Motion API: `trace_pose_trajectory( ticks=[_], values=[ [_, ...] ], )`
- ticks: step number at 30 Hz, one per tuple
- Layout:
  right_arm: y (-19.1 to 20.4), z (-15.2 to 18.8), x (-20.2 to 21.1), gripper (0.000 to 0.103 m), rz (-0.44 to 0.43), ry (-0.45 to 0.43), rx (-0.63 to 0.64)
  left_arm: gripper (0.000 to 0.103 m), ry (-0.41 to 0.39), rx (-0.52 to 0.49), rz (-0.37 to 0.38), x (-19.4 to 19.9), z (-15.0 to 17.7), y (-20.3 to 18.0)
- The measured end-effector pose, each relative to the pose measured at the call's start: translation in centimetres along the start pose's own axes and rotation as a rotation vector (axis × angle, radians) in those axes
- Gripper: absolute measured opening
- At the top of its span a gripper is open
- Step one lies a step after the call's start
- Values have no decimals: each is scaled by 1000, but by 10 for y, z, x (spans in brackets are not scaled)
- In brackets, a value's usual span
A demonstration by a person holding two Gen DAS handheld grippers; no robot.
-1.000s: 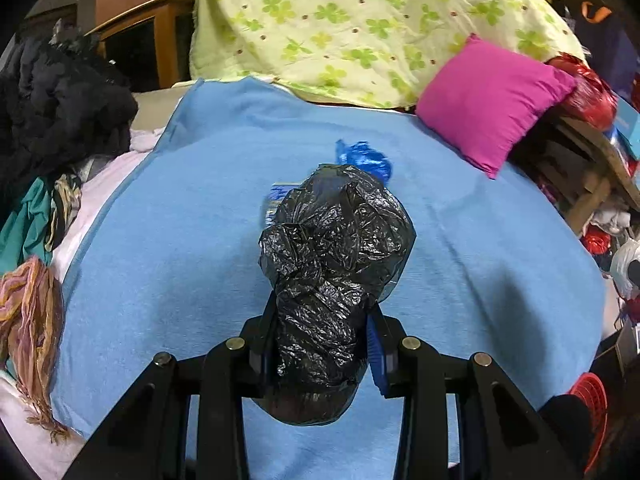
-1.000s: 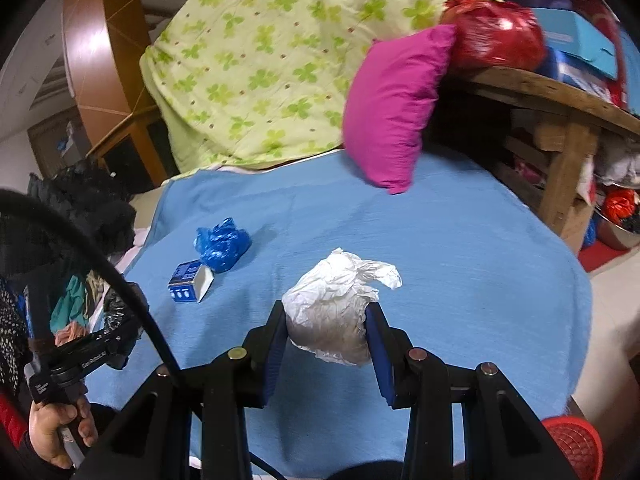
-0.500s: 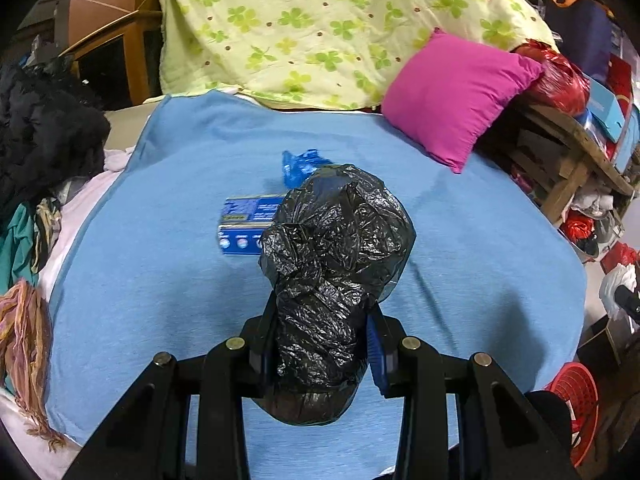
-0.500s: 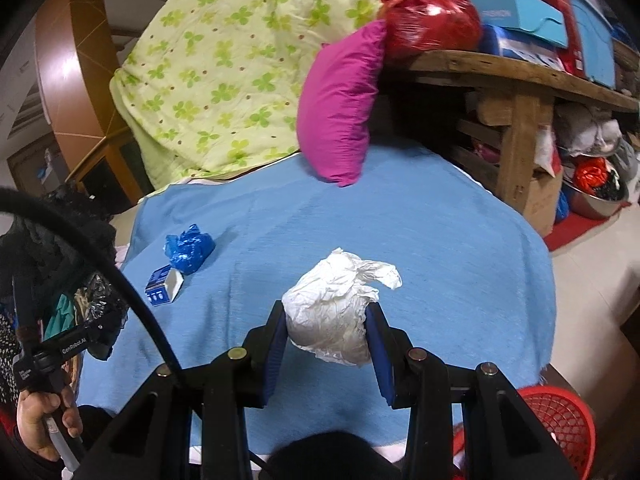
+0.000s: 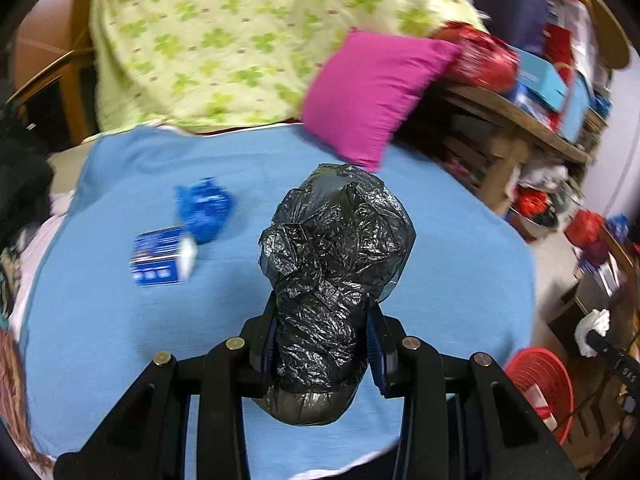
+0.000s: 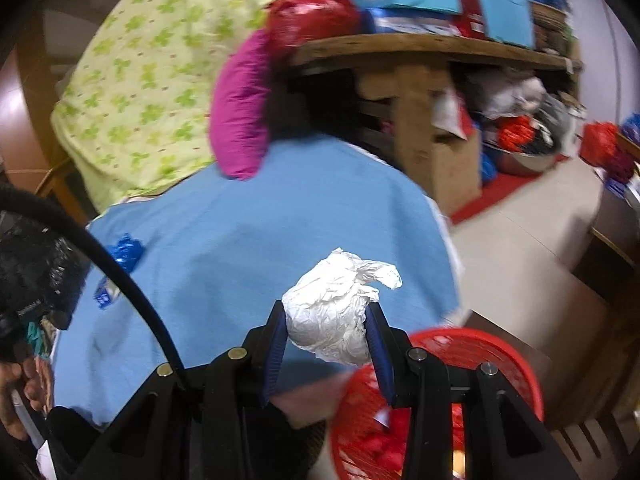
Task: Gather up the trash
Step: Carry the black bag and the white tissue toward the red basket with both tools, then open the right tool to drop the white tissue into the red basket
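My left gripper [image 5: 322, 344] is shut on a crumpled black plastic bag [image 5: 332, 256], held above the blue bed cover [image 5: 120, 320]. My right gripper [image 6: 328, 340] is shut on a crumpled white paper wad [image 6: 336, 308], held past the bed's right edge beside the red basket [image 6: 472, 360]. The wad [image 5: 594, 330] and the basket [image 5: 540, 384] also show in the left wrist view. A crumpled blue wrapper [image 5: 206, 208] and a small blue and white box [image 5: 164, 256] lie on the bed; the wrapper [image 6: 126, 250] shows in the right wrist view.
A magenta pillow [image 5: 372, 92] and a green flowered quilt [image 5: 224, 40] lie at the bed's head. A wooden table [image 6: 420, 64] stacked with boxes and a red bag [image 6: 316, 16] stands right of the bed. Clothes pile at the left.
Both grippers have swung to the right with their loads. The right gripper has left the bed and the red basket now shows close beside it.
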State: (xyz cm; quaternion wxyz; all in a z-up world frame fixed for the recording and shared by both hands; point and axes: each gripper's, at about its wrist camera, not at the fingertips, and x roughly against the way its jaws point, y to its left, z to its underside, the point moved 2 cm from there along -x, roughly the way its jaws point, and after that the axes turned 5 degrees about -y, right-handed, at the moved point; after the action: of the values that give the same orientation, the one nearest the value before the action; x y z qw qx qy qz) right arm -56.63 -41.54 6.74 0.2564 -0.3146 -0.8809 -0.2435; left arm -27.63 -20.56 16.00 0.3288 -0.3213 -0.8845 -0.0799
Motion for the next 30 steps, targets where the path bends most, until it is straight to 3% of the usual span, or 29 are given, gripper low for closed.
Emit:
trace_pose_trajectory(
  ticks=[13,30],
  values=[
    [-74,36,3,41,126,82,-76,39,28,-172,176,5,13,-118],
    [-86,45,-12,41,157,131,-68,39,65,-232,245,-1,27,-160]
  ],
)
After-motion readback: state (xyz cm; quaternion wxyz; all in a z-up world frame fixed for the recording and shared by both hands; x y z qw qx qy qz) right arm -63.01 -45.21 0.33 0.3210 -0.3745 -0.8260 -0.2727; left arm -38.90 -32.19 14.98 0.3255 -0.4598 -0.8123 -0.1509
